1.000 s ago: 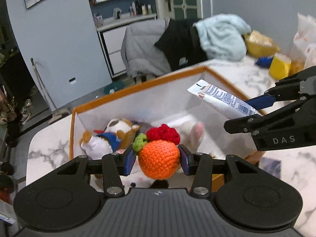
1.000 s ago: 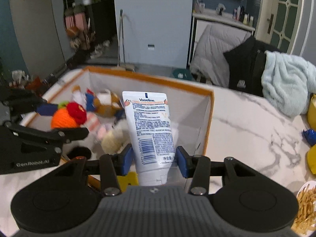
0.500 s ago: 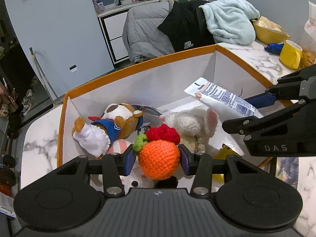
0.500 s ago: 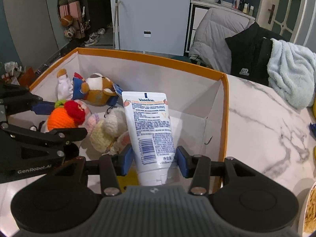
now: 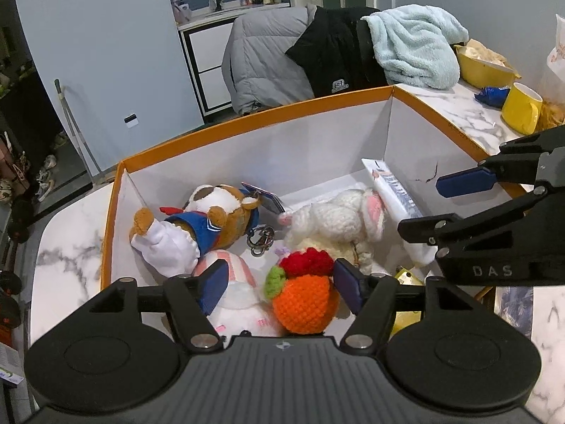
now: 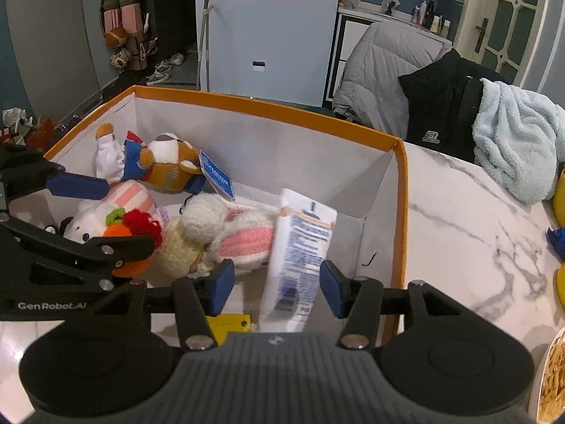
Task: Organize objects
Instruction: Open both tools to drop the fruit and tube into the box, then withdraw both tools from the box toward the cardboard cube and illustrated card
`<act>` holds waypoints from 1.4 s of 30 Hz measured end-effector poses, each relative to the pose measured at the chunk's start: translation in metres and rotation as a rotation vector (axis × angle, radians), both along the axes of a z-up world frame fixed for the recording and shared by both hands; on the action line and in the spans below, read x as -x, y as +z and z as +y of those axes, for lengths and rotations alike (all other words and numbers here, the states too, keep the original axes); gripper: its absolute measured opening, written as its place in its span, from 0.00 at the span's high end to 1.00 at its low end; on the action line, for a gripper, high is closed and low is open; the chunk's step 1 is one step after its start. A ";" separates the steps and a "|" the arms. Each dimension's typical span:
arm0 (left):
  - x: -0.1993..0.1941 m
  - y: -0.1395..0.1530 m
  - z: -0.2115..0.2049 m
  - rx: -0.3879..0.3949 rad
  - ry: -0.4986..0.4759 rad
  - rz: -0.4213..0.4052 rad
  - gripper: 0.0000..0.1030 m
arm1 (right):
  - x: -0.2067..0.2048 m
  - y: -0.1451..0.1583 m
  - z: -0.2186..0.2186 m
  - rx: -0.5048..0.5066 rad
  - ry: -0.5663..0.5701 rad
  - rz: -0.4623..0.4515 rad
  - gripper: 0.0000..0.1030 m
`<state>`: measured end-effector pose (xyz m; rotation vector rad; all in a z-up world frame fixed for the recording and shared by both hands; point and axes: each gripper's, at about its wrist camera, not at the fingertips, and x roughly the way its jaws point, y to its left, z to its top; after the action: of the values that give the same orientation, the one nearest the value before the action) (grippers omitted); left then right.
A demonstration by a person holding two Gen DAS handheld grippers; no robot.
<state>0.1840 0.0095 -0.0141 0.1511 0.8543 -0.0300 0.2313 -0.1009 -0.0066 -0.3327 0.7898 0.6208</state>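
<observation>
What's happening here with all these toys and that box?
A person is tidying things into an orange-rimmed box with two hand-held tools. Both are open: the left tool has the crocheted orange loose between its fingers, and the right tool has let go of a lotion tube, now leaning on the plush toys.

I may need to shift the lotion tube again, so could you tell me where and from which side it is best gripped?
Grip the lotion tube across its flat faces near the capped lower end, coming from above on the right gripper's side. It lies tilted against the white bunny, so its right edge, facing the box wall, is unobstructed, and its flat shape suits the fingers.
</observation>
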 end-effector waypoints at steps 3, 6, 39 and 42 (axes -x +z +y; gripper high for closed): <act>0.001 0.001 0.000 -0.004 0.000 -0.002 0.25 | 0.000 0.003 -0.003 -0.012 -0.011 -0.010 0.46; 0.001 0.003 -0.001 -0.011 -0.004 -0.005 0.25 | 0.000 0.005 -0.006 -0.025 -0.015 -0.008 0.46; 0.071 0.068 -0.032 0.034 -0.085 -0.159 0.21 | 0.049 0.058 -0.061 -0.144 -0.015 -0.062 0.46; 0.082 0.067 -0.035 0.058 -0.104 -0.161 0.19 | 0.057 0.064 -0.073 -0.160 -0.013 -0.067 0.45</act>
<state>0.1016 -0.0256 0.0525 0.1413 0.6836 -0.1385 0.1743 -0.1738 0.0571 -0.2006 0.6728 0.6529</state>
